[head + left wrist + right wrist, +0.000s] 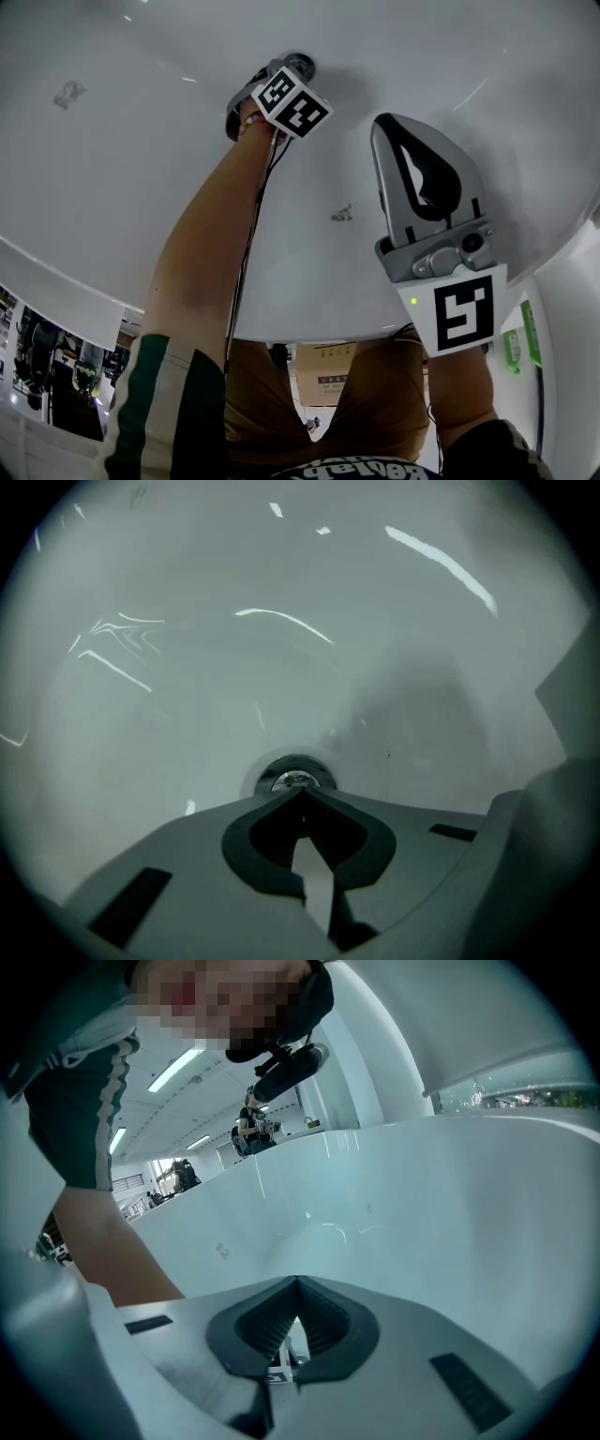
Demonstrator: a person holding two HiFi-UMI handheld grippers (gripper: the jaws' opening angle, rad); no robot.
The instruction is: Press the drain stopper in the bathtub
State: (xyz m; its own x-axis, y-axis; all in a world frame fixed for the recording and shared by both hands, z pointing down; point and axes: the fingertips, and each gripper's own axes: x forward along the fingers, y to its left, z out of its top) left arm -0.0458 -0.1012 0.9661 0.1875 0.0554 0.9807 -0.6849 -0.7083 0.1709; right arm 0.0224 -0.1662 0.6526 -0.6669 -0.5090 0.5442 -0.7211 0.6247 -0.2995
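The chrome drain stopper [300, 64] sits in the floor of the white bathtub [141, 187], at the top of the head view. My left gripper [281, 75] reaches down to it, its marker cube [292, 103] above the jaws. In the left gripper view the jaws are shut, and the left gripper [300, 792] has its tips right at the stopper [293, 780]; I cannot tell whether they touch. My right gripper [392, 122] hangs shut over the tub to the right, holding nothing. The right gripper [297, 1281] faces the tub wall [422, 1204].
A small mark [342, 214] lies on the tub floor between the grippers. The tub rim [56, 267] curves along the lower left. A cable [251, 234] runs along the left arm. A cardboard box [323, 377] and a green bottle [513, 347] stand outside the tub.
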